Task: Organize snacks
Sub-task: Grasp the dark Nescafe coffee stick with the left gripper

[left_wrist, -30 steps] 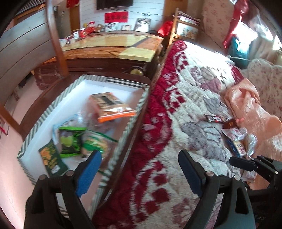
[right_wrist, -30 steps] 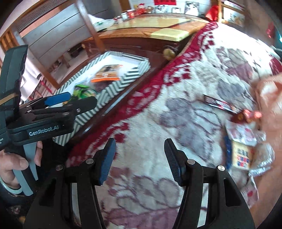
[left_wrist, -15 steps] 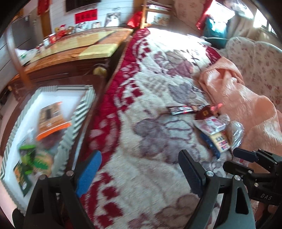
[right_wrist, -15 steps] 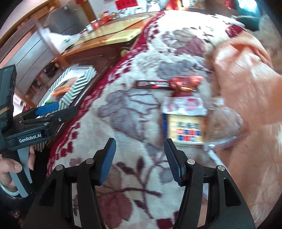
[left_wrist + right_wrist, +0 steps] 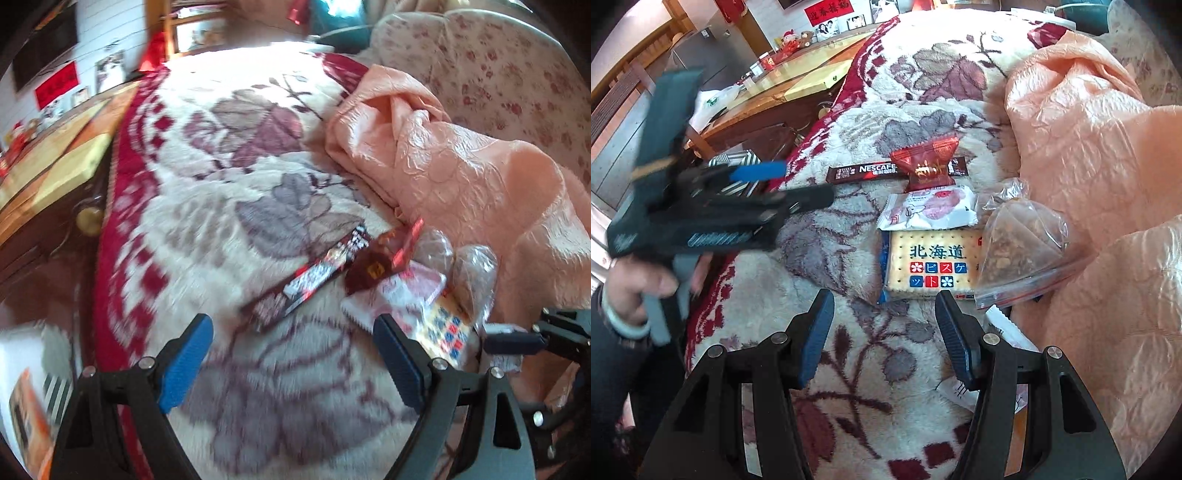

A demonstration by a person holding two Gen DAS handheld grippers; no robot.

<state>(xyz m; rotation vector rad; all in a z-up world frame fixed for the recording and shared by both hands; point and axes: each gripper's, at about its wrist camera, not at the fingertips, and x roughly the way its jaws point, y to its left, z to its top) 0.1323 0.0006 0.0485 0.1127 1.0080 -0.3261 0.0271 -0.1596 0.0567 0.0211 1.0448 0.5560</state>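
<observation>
Right wrist view: right gripper (image 5: 884, 332) angled down over the blanket (image 5: 820, 258), jaws spread, nothing between them. Just beyond its tips lies the biscuit pack (image 5: 932, 264), cream with a blue edge and red and blue squares.

Left gripper (image 5: 783, 184) enters from the left, blurred, jaws spread and empty, held by a hand (image 5: 639, 280) with a pale bangle at the wrist.

Left wrist view: left gripper (image 5: 291, 354) tilted down over the same blanket (image 5: 207, 229), jaws wide, empty. Right gripper (image 5: 517, 338) shows only as tips at the right edge. Whole view blurred; print on wrappers unreadable.

Snacks, 5 in a cluster on the blanket beside the peach quilt (image 5: 1089, 140):
- coffee stick (image 5: 864, 171), dark, long, partly under the next item;
- red candy wrapper (image 5: 927, 166);
- white packet (image 5: 931, 210) with pink print, overlapping the biscuit pack's top edge;
- biscuit pack, as above;
- clear bag (image 5: 1019, 251) of brown crumbly contents, touching the biscuit pack's right side.

A further white wrapper (image 5: 1008, 328) is mostly hidden behind the right finger.

Striped box (image 5: 735, 162): corner only, behind the left gripper, off the blanket's edge.
</observation>
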